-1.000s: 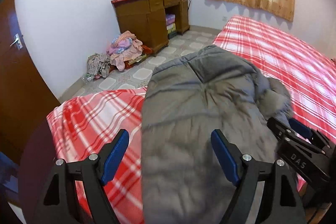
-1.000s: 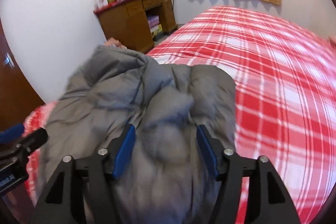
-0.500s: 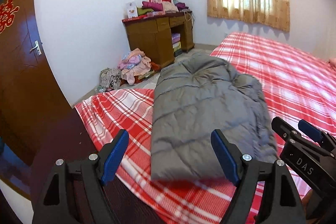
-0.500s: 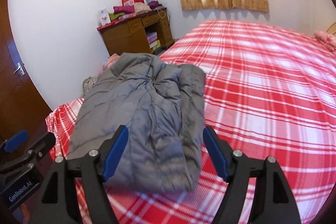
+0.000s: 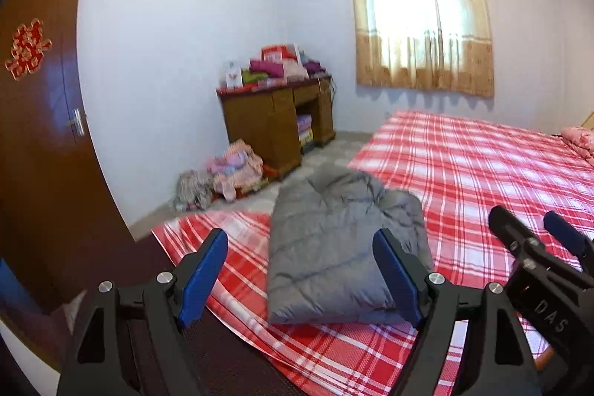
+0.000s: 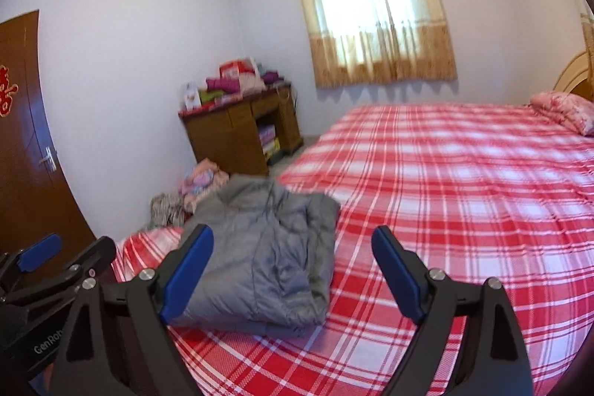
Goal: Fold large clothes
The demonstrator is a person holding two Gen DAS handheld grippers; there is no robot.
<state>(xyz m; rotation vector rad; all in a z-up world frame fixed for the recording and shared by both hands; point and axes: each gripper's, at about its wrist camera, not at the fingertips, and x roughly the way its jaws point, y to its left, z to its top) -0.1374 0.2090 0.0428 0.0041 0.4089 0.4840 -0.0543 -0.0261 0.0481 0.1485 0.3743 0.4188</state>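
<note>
The jacket (image 5: 345, 255), a grey quilted padded one, lies folded into a thick oblong bundle on the near corner of the bed (image 5: 482, 173), its near edge toward the foot and its far end close to the bed's side edge. By its look it is bulky but light, soft and springy; the puffed filling would likely push a fold back open, and the smooth shell may slide between pads. A good hold would be at a doubled edge or a corner of the bundle, pinching through several layers rather than the loose top skin, one tool at each side so the stack does not sag or unroll.

The left tool (image 5: 300, 273) stands spread wide with nothing between its jaws, clear of the jacket. The right tool (image 6: 293, 270) is empty too, its jaws opening, also off the cloth.

The bed is covered by a red and white checked sheet (image 6: 445, 210), flat and smooth, soft underneath, with plenty of free room to the right. A pink pillow (image 6: 564, 110) sits at the far head end. Past the bed's edge, a heap of clothes (image 5: 230, 173) lies on the floor beside a wooden counter (image 5: 274, 125) piled with folded things. A brown door (image 5: 41, 136) is on the left, and a curtained window (image 5: 419, 21) on the far wall.
</note>
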